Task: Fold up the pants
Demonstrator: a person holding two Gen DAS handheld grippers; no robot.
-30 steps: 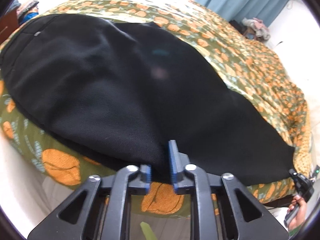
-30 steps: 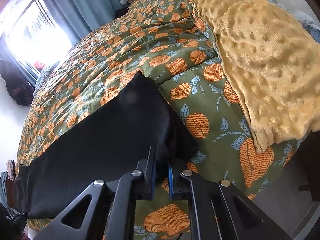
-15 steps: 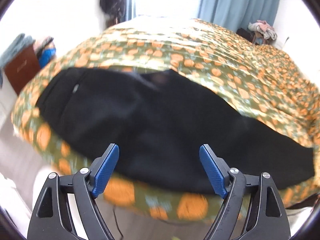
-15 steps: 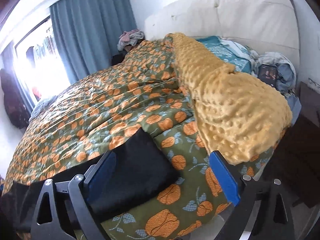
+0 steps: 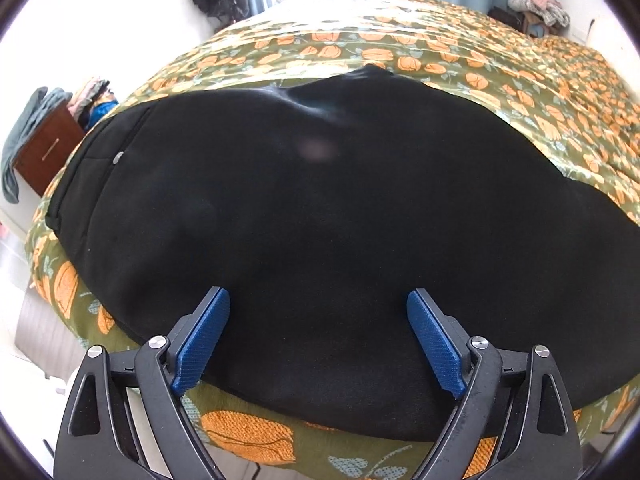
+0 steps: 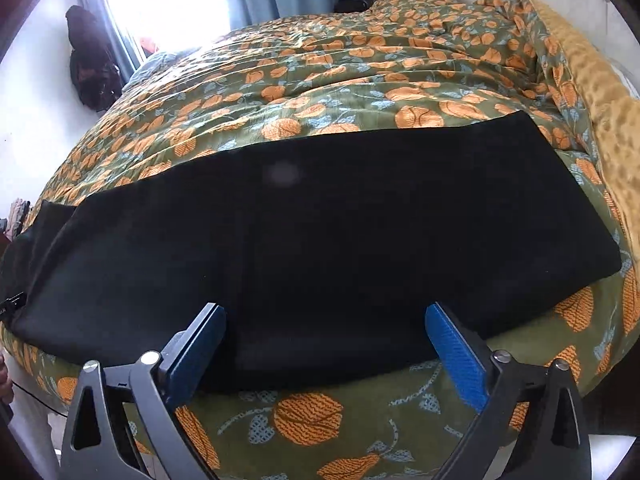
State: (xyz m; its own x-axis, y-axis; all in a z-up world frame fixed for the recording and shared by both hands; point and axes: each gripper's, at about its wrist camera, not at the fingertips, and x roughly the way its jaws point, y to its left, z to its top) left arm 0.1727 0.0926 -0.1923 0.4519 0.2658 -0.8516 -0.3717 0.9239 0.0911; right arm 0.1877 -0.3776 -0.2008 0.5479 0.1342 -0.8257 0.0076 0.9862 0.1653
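The black pants (image 5: 320,208) lie flat along the near edge of the bed, on a green quilt (image 6: 360,80) printed with orange fruit, their waistband toward the left. The left hand-held gripper (image 5: 318,340) hangs over the wider upper part, jaws opening and gripping nothing. The right hand-held gripper (image 6: 324,356) hangs over the leg part, jaws likewise opening, no cloth pinched between its blue pads (image 6: 456,356).
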